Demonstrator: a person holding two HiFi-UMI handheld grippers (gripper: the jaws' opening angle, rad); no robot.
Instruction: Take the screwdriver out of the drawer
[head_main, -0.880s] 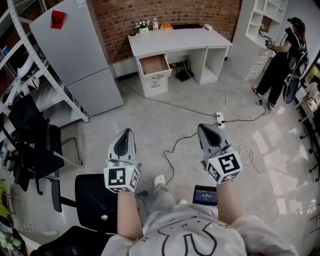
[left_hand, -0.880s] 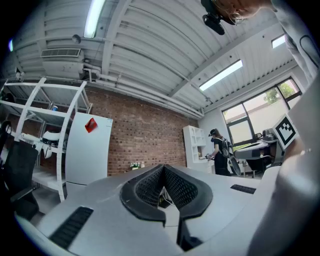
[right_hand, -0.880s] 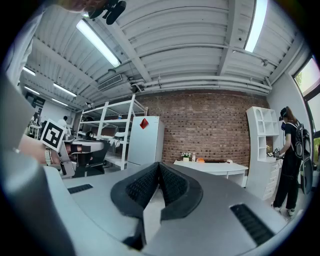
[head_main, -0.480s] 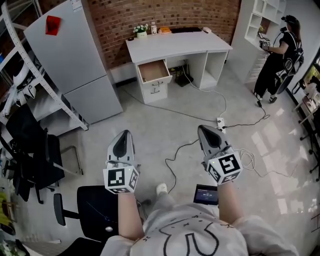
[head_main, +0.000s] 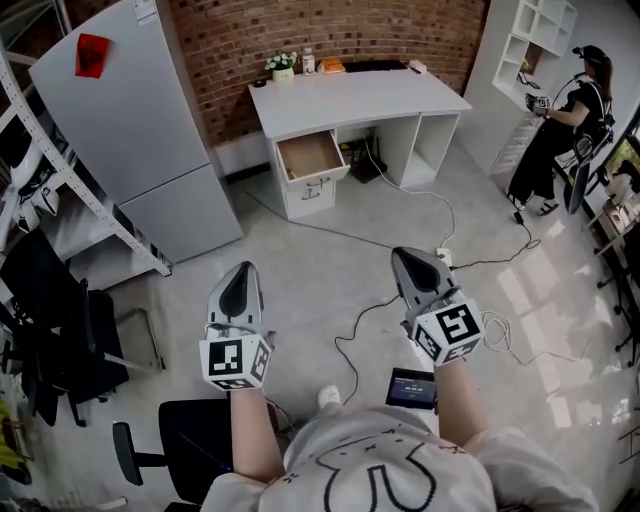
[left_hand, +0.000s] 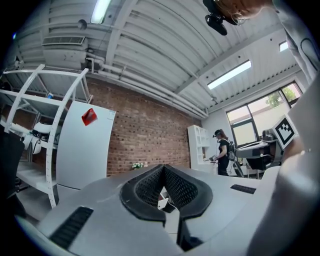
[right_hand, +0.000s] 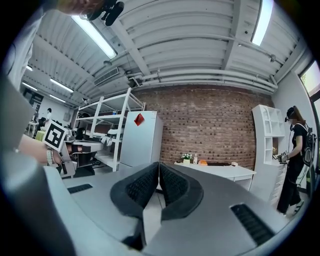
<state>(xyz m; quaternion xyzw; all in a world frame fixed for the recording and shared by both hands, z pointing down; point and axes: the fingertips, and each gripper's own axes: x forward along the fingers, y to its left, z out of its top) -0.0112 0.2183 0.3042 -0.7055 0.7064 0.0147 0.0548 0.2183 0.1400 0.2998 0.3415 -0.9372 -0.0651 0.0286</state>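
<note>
Person is standing well back from the white desk, holding both tools out in front and pointing them roughly at it. The left gripper is sitting clenched with nothing in it. In the left gripper view its pads are meeting at the tip, with only floor showing through the little gap below. The right gripper is doing the same thing: in the right gripper view the pads are pressing flat together, empty.

The drawer is hanging open under the desk's left end, well apart from both grippers, with a big stretch of floor in between. As for the screwdriver, I honestly can't pick it out from here. The inside of the drawer is showing as just a brownish patch, too small to tell what's in it.

A cable is trailing across the floor from under the desk toward a power strip near the right gripper. A grey fridge is standing left of the desk, and another person is standing off to the right of it.
</note>
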